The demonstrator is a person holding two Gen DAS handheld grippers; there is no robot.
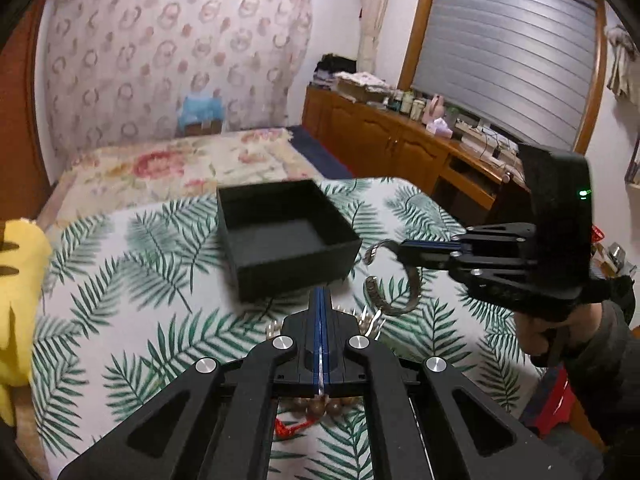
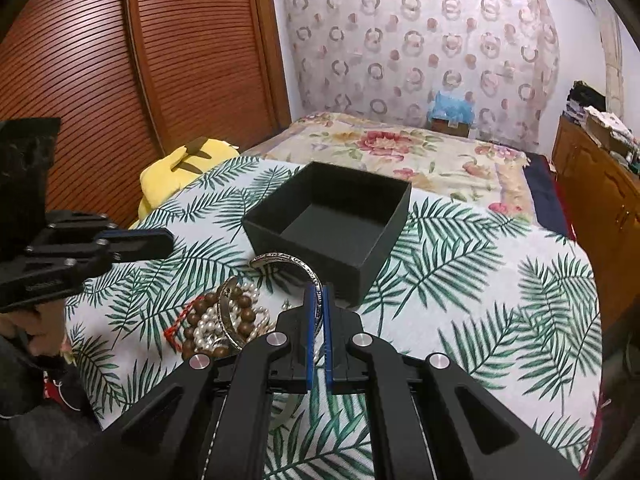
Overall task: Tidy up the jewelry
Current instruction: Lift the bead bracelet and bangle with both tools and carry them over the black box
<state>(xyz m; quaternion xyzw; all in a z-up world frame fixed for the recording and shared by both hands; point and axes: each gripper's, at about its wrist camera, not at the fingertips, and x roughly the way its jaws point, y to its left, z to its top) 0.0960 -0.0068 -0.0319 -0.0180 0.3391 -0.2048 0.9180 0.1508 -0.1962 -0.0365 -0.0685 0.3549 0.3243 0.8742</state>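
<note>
Jewelry heap (image 2: 218, 320) on palm-leaf sheeted bed (image 2: 480, 280) beside black box (image 2: 332, 220); right gripper (image 2: 318, 300) clamps silver bangle (image 2: 288, 260), left gripper (image 1: 322, 300) closed, bedroom with wooden cabinets (image 1: 380, 140).

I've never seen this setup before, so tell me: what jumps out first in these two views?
An open black box sits empty on the palm-leaf cloth. Just in front of it, the right gripper pinches a silver cuff bangle. Left of that lies a tangle of pearls and brown beads, with the left gripper shut above it.
</note>
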